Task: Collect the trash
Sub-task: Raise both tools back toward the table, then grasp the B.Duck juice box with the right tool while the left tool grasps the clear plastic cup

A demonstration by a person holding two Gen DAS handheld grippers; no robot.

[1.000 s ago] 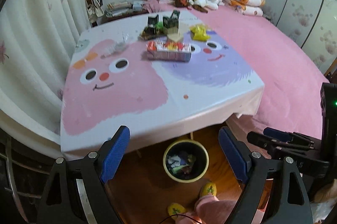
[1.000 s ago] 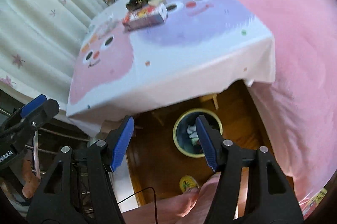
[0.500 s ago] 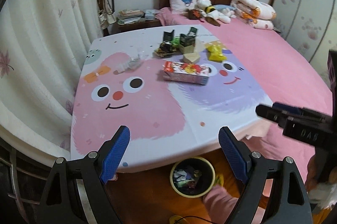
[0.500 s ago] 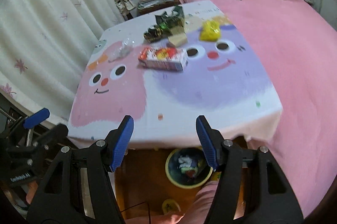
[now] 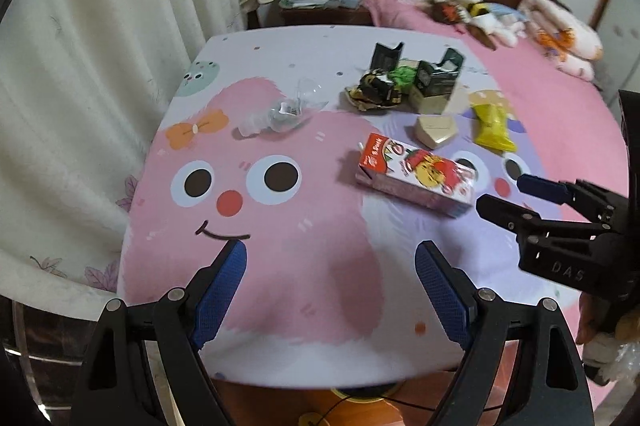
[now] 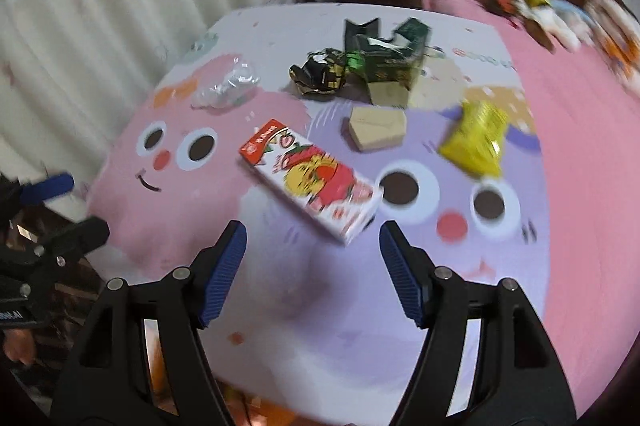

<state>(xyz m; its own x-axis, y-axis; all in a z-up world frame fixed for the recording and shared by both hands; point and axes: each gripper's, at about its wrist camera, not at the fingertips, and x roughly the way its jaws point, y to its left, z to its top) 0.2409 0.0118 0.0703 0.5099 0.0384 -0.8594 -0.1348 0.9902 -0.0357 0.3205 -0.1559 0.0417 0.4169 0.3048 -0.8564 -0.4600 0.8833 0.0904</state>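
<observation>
1. Both tools empty, jaws spread wide. Right tool [image 6: 312,258] hangs over the near part of the worktop [image 5: 320,266], aimed at the strawberry milk carton [image 6: 310,178]; left tool [image 5: 330,282] sits further left over the pink monster print, nothing betw. its pads.
2. Trash all on the worktop, none picked up: carton lying flat nearest, beige box [image 6: 378,128] just behind it, yellow wrapper [image 6: 476,138] to the right, dark green boxes [image 6: 386,60] + crumpled black/gold wrapper [image 6: 320,74] in a cluster at the back, clear plastic bag [image 6: 224,86] back left.
3. Risk: carton lies diagonal to the right tool's jaw line. Closing w/o turning the wrist prob. catches a corner, so it spins or skids instead of seating.
4. Risk: cloth on the worktop looks loose. Pads dragging low could bunch it and shift the other bits.
5. Risk: right-wrist view is motion-blurred, so approach looks fast; overshoot could shove the carton into the beige box.
6. Risk: clear bag is thin, hard to see; easy to pinch only a fold and lose it on the lift.
7. Bin: only a yellow rim [image 5: 360,392] peeks under the near edge; a drop made blind could miss.
</observation>
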